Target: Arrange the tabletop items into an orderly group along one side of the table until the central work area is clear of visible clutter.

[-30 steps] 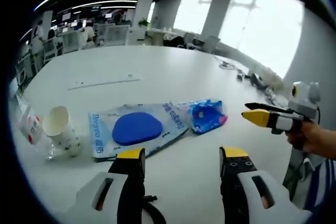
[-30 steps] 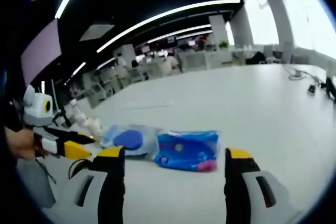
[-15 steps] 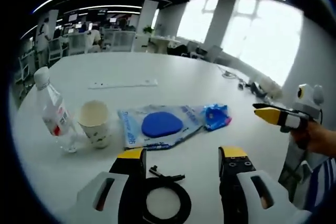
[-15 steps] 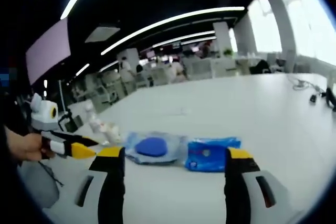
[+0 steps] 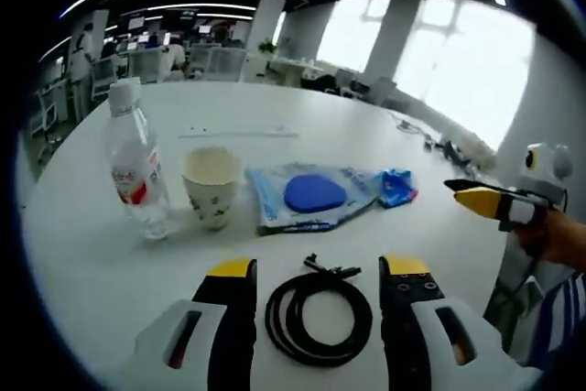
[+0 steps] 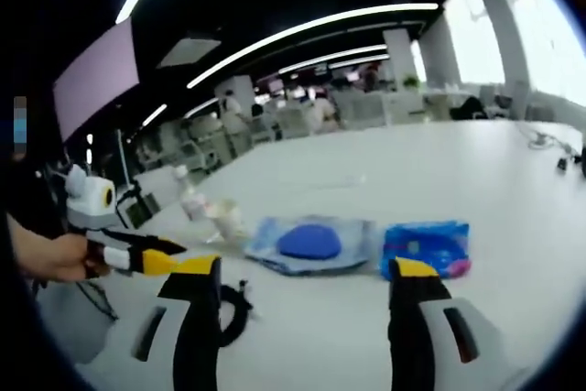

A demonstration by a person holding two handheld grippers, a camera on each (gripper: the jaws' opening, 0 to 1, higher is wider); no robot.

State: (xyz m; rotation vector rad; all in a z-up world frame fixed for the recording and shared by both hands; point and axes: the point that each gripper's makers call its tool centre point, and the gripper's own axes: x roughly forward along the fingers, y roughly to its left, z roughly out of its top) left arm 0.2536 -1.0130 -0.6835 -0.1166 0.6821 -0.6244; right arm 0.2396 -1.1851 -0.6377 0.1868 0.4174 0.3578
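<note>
Black cable coil (image 5: 319,320), blue-centred clear packet (image 5: 311,196), white table (image 5: 275,125).

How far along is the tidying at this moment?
Nothing looks grouped yet. The water bottle, paper cup, bag with the blue disc, small blue packet and coiled black cable sit spread across the white table. Nothing is in hand: the left gripper and right gripper are both open and empty. All moving remains.

Cable coil (image 5: 320,320) between open jaws; bottle (image 5: 135,174), cup (image 5: 211,187) probably block left.

cable coil (image 6: 233,304) partly hidden, cup (image 6: 226,219) blurred
</note>
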